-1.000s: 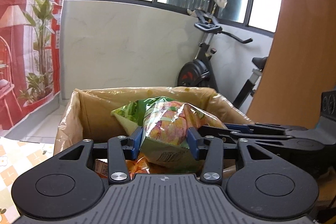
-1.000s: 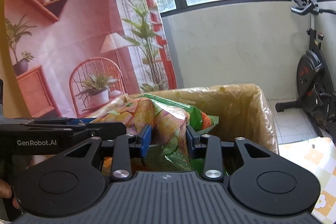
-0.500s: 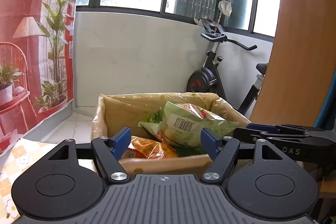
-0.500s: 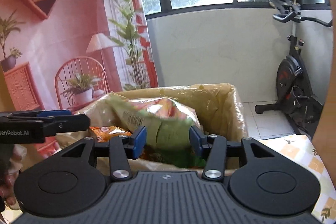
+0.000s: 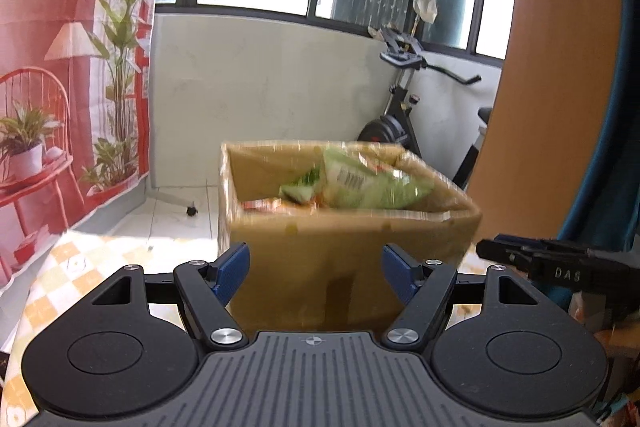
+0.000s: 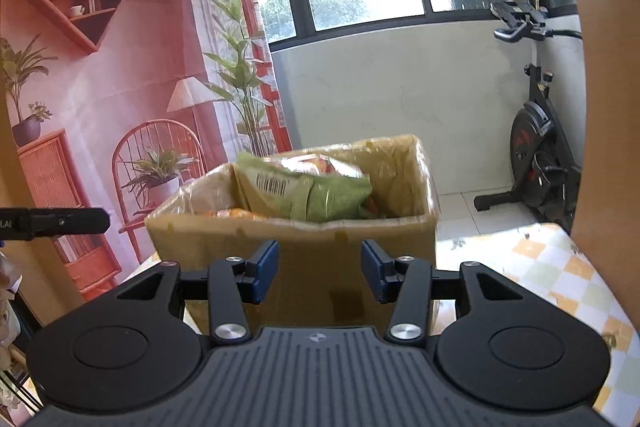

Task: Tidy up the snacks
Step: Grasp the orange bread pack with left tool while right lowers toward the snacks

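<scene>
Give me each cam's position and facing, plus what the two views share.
Left wrist: sits on the left gripper, looks forward over its open fingers at the cardboard box; the right gripper's tip pokes in from the right.
Right wrist: sits on the right gripper, fingers open, faces the same box; the left gripper's tip enters from the left.
Shared: box, green snack bag inside it, exercise bike.

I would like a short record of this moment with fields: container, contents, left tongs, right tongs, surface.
container: cardboard box, open top, lined with clear plastic
contents: green snack bag on top, barcode visible; orange packet beneath
left tongs: left tongs open, holding nothing, in front of the box
right tongs: right tongs open, holding nothing, in front of the box
surface: checked tablecloth under the box
</scene>
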Motion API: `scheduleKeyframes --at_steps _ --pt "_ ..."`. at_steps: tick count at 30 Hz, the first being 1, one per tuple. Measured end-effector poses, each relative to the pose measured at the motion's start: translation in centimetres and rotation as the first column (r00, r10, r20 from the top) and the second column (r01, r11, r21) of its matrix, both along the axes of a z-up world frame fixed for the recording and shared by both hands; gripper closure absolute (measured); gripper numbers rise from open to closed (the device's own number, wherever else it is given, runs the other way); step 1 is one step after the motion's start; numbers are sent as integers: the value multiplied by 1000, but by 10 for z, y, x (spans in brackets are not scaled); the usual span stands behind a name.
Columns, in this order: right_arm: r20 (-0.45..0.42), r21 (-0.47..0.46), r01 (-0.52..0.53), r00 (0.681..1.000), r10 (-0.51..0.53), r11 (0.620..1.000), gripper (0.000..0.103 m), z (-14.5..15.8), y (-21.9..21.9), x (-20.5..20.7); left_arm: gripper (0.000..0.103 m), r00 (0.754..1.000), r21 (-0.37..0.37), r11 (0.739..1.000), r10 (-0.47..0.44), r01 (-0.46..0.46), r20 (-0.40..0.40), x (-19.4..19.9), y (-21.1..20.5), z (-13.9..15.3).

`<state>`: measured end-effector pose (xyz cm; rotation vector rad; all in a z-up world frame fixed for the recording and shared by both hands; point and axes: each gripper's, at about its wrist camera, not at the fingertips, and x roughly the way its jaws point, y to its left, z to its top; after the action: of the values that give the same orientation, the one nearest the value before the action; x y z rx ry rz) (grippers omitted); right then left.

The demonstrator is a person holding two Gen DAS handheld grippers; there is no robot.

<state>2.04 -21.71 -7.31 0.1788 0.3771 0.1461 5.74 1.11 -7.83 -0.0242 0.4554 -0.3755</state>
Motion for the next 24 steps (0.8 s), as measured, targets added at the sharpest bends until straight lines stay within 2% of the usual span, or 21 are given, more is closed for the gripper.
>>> scheduleKeyframes --at_steps 4,10,14,17,24 --pt "-30 9 13 999 -13 1000 54 -15 2 -12 28 997 -8 1000 -7 6 -74 -10 2 -29" --pt "-86 -21 12 996 -13 1000 54 -46 12 -30 28 980 5 1000 26 -26 -196 -18 2 -78" --pt "-149 -12 -10 989 8 1000 54 -70 20 -37 23 970 35 998 -41 51 -241 -21 1 -106" --pt "-184 -15 -25 983 22 1000 54 -81 24 -42 23 960 57 995 -64 82 -271 -18 3 -123" --pt "-249 -16 -52 967 46 999 54 -100 37 -46 19 950 54 987 -130 151 -285 -34 -2 -143"
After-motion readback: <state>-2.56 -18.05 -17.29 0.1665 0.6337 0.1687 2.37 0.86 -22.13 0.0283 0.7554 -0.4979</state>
